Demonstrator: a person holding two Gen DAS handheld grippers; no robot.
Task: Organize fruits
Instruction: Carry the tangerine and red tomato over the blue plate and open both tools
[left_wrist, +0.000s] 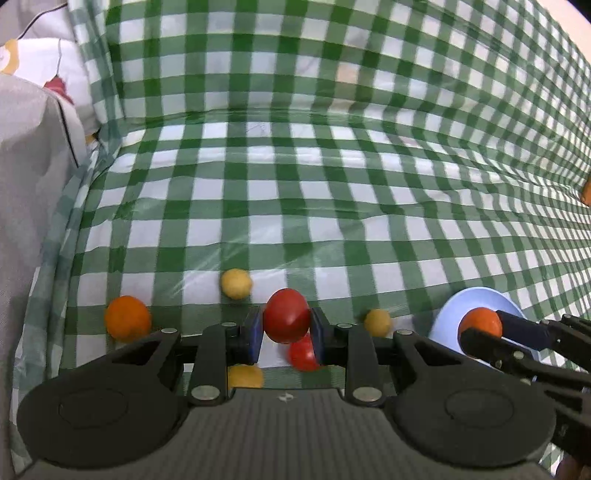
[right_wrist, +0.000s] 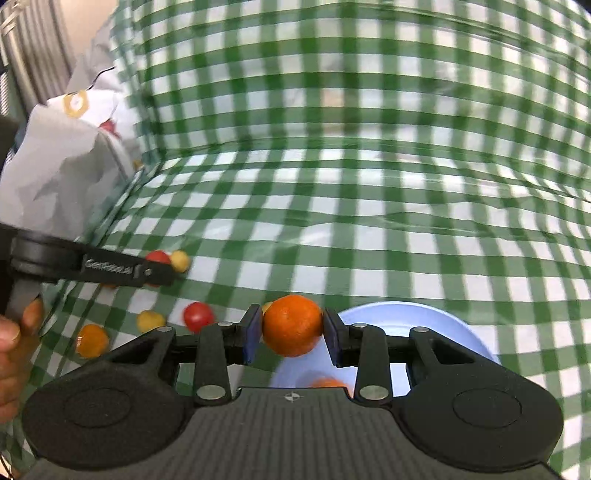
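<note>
Left wrist view: we see left gripper (left_wrist: 287, 328) clamped on red fruit (left_wrist: 287, 320); second red fruit (left_wrist: 302, 353) lies just below.
Plate: blue plate (left_wrist: 448, 317) at three o'clock.
Right wrist view: we see right gripper (right_wrist: 291, 329) clamped on orange fruit (right_wrist: 292, 325), over the plate's (right_wrist: 424, 317) edge.

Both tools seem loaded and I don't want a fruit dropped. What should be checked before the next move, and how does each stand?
1. Left tool shut on red tomato: ok.
2. Right tool shut on orange fruit: ok.
3. Blue plate beneath the right tool: ok.
4. Room on the plate: cannot tell, partly hidden.
5. Loose fruits on the checked cloth clear of the tools: ok.
</note>
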